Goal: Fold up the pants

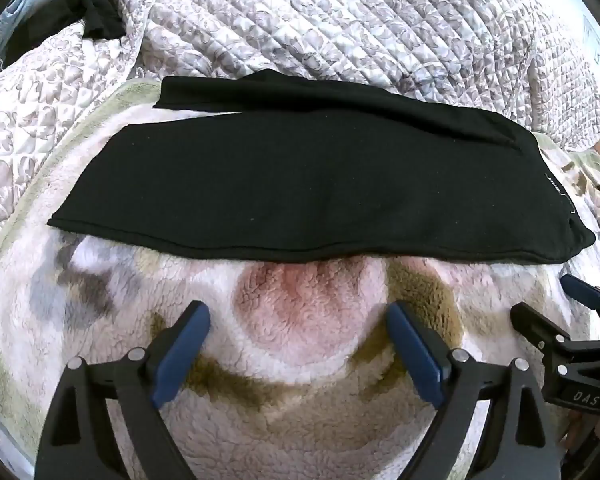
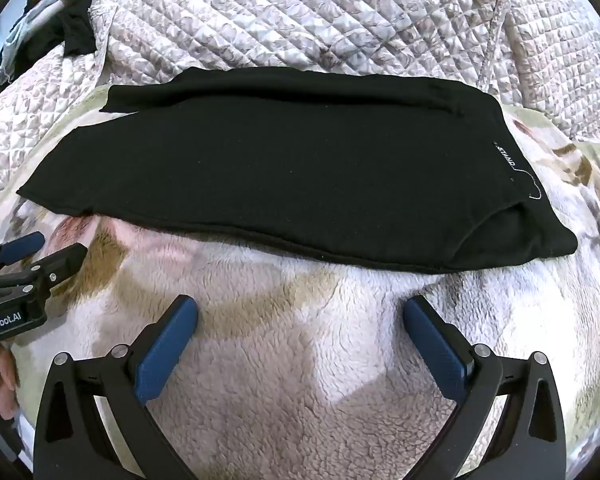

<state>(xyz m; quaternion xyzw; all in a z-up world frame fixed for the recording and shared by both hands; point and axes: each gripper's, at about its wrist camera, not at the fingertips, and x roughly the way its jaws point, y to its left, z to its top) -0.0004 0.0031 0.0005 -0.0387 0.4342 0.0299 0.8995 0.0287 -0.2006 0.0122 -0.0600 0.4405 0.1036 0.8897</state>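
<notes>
A: Where are the pants (image 1: pixel 300 184) located, and in what state?

B: They are laid flat on the fleece blanket (image 1: pixel 300 360), stretched crosswise, with one leg stacked over the other. The upper layer is offset, so a strip of the lower leg is exposed along the far edge of the pants. A small woven label (image 2: pixel 505 156) with a loose thread is seen at the right end of the pants, which is judged to be the waist end. A lengthwise fold is thus judged done; the crosswise folds are not yet made.

A: How are the grippers held?

B: The left gripper (image 1: pixel 298 314) is held on the near side of the pants, over bare fleece; its fingers are spread wide and nothing is held. The right gripper (image 2: pixel 300 308) is held likewise, near side of the pants, fingers wide, nothing gripped. Neither is touching the pants.

A: Why this placement?

B: It is judged that both are backed off from the near hem so the whole garment can be checked before an end is pinched. The flat, squared lay is presumably kept so the next fold lands evenly.

A: Anything else noted?

B: A quilted bedspread (image 1: pixel 340 20) is bunched beyond the pants, and dark clothing (image 1: pixel 96 12) is heaped beyond their left end. The offset layer could skew the fold.
</notes>
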